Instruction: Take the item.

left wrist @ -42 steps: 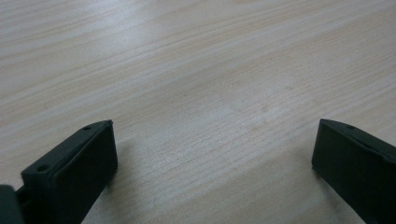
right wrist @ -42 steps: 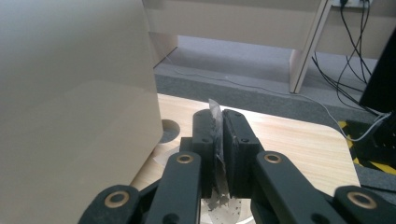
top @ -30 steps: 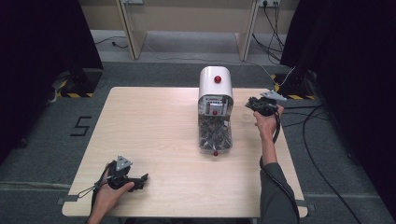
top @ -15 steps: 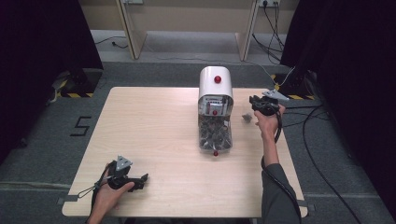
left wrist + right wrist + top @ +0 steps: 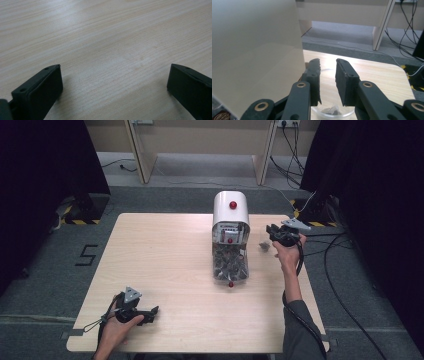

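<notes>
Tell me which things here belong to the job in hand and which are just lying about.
In the job: right gripper, small clear cup under it, white dispenser.
Lying about: left gripper, open on the table; floor cables.

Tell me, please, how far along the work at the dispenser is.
Done: the clear cup beside the dispenser holds a grey piece. In hand: the right gripper hovers over it, jaws slightly apart, empty; the left gripper lies open. Left: probably lifting the cup.
</notes>
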Available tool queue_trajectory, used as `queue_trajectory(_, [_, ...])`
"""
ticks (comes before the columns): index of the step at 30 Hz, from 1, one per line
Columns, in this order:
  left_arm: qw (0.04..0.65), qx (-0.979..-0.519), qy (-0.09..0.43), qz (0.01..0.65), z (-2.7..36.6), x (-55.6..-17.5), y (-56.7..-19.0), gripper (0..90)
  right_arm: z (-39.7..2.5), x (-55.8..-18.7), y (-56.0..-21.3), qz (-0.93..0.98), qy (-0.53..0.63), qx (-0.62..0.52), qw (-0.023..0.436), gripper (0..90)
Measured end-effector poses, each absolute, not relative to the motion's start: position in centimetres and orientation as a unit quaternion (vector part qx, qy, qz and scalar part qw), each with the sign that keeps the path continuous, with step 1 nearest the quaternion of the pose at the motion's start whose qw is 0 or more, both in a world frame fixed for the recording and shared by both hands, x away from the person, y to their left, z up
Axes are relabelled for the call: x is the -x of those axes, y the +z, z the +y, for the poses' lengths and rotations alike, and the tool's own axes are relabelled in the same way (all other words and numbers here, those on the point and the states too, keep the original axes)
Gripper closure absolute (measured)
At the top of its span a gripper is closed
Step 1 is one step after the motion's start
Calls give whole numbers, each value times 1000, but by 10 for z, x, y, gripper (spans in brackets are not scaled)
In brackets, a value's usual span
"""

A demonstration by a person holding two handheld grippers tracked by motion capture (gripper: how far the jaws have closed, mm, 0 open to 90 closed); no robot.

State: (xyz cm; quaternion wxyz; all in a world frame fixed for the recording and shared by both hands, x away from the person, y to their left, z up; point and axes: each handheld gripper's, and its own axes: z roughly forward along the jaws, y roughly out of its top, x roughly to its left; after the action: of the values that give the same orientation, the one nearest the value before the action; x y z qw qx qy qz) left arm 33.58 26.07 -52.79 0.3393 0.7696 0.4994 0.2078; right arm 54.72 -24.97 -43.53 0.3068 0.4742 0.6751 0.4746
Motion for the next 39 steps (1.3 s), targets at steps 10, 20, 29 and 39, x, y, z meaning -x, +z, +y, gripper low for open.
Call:
queue_trajectory(10, [340, -769, 208, 500, 261, -336, -528, 0, -248, -531, -439, 673, 483, -470, 304, 674])
queue_trajectory(20, [340, -769, 209, 499, 261, -336, -528, 0, -250, -516, -440, 676, 487, -463, 303, 630])
queue_trajectory(29, [341, -769, 208, 500, 261, -336, -528, 0, -248, -496, -440, 679, 497, -452, 296, 598])
queue_trajectory(39, [340, -769, 208, 500, 261, -336, -528, 0, -246, -483, -443, 682, 499, -446, 294, 584])
